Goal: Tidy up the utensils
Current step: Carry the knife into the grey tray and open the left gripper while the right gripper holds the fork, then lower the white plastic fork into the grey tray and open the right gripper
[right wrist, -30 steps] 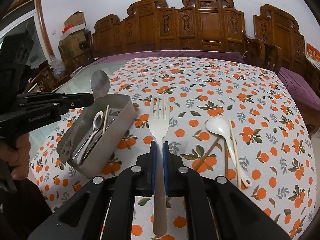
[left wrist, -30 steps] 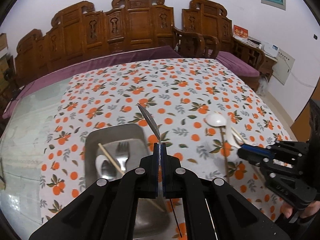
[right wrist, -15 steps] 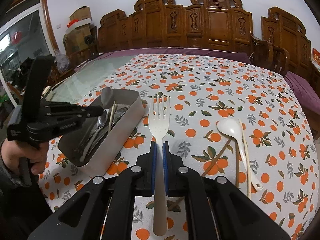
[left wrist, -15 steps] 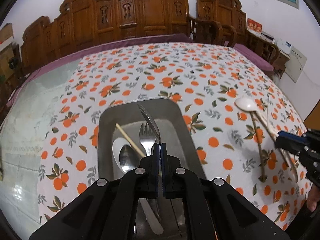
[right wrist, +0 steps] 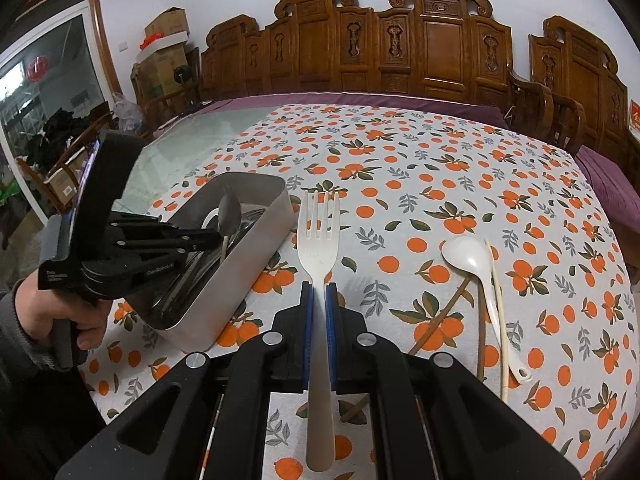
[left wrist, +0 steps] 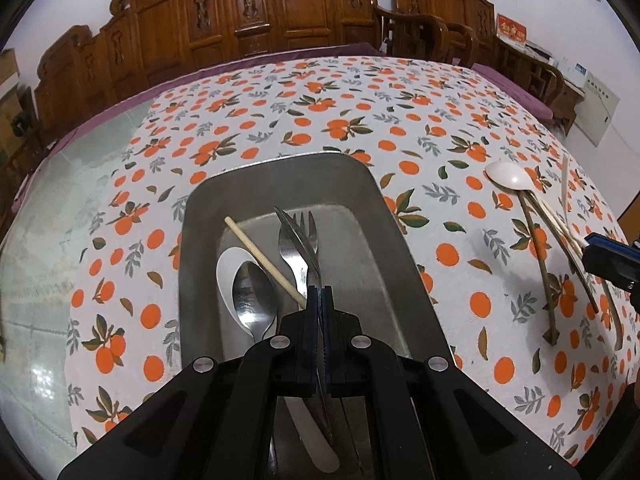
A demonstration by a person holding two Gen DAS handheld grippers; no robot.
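My left gripper (left wrist: 319, 292) is shut on a metal spoon (left wrist: 298, 242), seen edge-on, held low over the metal tray (left wrist: 384, 216). In the tray lie a metal fork (left wrist: 294, 250), a metal spoon (left wrist: 254, 300), a white spoon (left wrist: 230, 260) and a chopstick (left wrist: 264, 260). In the right wrist view the left gripper (right wrist: 218, 236) holds its spoon (right wrist: 229, 212) inside the tray (right wrist: 240, 256). My right gripper (right wrist: 319, 292) is shut on a white plastic fork (right wrist: 319, 240), held above the cloth to the right of the tray.
On the orange-print tablecloth (right wrist: 420, 168) right of the tray lie a white ladle spoon (right wrist: 472, 260), a pale chopstick (right wrist: 498, 308) and brown chopsticks (right wrist: 444, 316). They also show in the left wrist view, the ladle (left wrist: 508, 178) among them. Carved wooden chairs (right wrist: 400, 48) stand behind the table.
My left gripper has moved with the metal spoon from beside the tray to over it and down into it. My right gripper has kept the white fork and shifted little.
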